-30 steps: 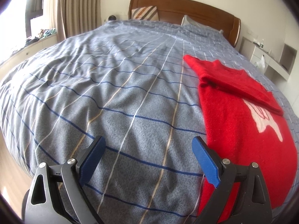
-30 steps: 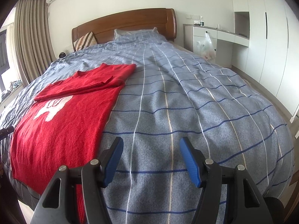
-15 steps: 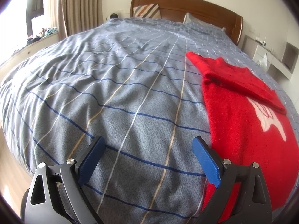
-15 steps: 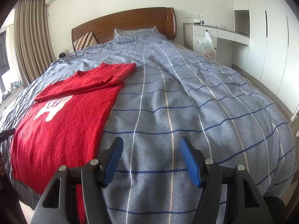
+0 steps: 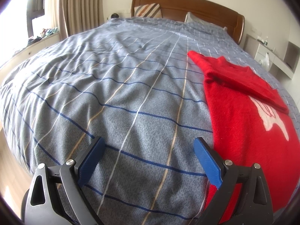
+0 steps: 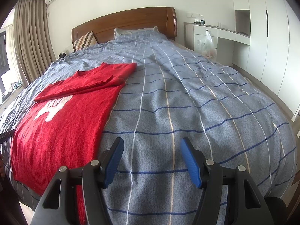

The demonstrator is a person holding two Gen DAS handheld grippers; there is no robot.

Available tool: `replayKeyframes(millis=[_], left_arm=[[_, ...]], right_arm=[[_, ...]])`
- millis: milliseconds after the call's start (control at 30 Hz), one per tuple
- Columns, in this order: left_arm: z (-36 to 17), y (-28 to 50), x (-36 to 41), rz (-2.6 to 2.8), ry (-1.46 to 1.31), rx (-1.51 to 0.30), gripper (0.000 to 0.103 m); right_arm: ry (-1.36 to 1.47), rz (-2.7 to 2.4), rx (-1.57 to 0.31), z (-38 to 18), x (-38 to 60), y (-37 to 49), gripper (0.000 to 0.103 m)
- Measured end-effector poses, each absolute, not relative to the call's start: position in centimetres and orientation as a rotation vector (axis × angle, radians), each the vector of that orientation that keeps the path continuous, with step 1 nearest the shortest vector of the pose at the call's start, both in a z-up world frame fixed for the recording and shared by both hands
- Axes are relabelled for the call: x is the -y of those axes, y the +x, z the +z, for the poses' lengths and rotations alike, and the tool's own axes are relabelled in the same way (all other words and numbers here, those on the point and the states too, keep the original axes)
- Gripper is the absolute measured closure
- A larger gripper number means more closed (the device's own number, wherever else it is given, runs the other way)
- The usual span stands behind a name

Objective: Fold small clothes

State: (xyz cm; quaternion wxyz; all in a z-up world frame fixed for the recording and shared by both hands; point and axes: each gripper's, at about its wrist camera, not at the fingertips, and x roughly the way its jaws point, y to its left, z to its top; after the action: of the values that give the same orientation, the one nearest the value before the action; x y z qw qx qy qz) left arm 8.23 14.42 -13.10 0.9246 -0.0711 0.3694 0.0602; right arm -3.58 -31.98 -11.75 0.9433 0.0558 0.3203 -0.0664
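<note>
**Both grippers held apart above the bedspread, sweater lying flat**

The left gripper [image 5: 149,146] hovers over the grey checked bedspread [image 5: 112,93] with its blue fingers [image 5: 91,159] spread wide and nothing between them. The red sweater [image 5: 243,123] lies just outside its right finger, spread flat, its sleeves folded across the chest above a white motif [image 5: 270,120]. The right gripper [image 6: 151,148] also stands open and empty over bare bedspread [image 6: 187,112]; the red sweater [image 6: 61,129] lies beyond its left finger [image 6: 114,161], its hem near the bed's edge
</note>
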Motion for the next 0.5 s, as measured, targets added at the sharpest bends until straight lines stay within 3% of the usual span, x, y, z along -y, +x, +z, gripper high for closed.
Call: replayKeyframes(millis=[500], left_arm=[[-13.12,8.2,-14.45,0.124,-0.145,-0.759,0.006]], right_arm=[[0.114,-0.137,-0.654,-11.86,31.96,-3.61,0.04]])
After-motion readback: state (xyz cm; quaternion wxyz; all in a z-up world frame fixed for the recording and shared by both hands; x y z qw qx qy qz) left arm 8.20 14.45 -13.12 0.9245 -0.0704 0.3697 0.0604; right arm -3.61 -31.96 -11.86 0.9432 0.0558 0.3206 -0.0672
